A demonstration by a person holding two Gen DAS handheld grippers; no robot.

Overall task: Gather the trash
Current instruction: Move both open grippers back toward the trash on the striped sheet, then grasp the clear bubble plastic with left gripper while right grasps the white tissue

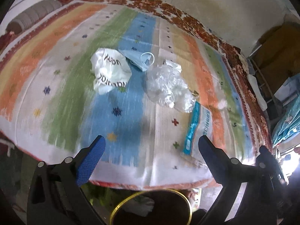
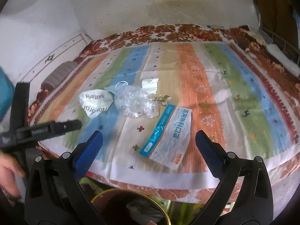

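Trash lies on a striped bedspread (image 1: 56, 71): a crumpled white bag with black lettering (image 1: 109, 71) (image 2: 95, 101), a blue face mask (image 1: 139, 58) (image 2: 111, 90), a wad of clear plastic (image 1: 166, 86) (image 2: 135, 103), a small gold wrapper (image 2: 159, 98) and a blue-and-white mask packet (image 1: 196, 129) (image 2: 168, 136). My left gripper (image 1: 151, 138) hangs open over the bed's near edge, with nothing between its blue pads. My right gripper (image 2: 149, 133) is open too, with the packet just beyond its fingers. A dark bin with a gold rim (image 1: 120, 206) (image 2: 161, 206) stands below both.
A white tissue (image 2: 222, 95) lies on the orange stripe to the right. A grey bolster (image 2: 60, 75) rests at the bed's far left by the wall. The left tool's black frame (image 2: 37, 131) and a hand (image 2: 7, 170) show at the left of the right wrist view. Clutter and a rack (image 1: 262, 86) stand right of the bed.
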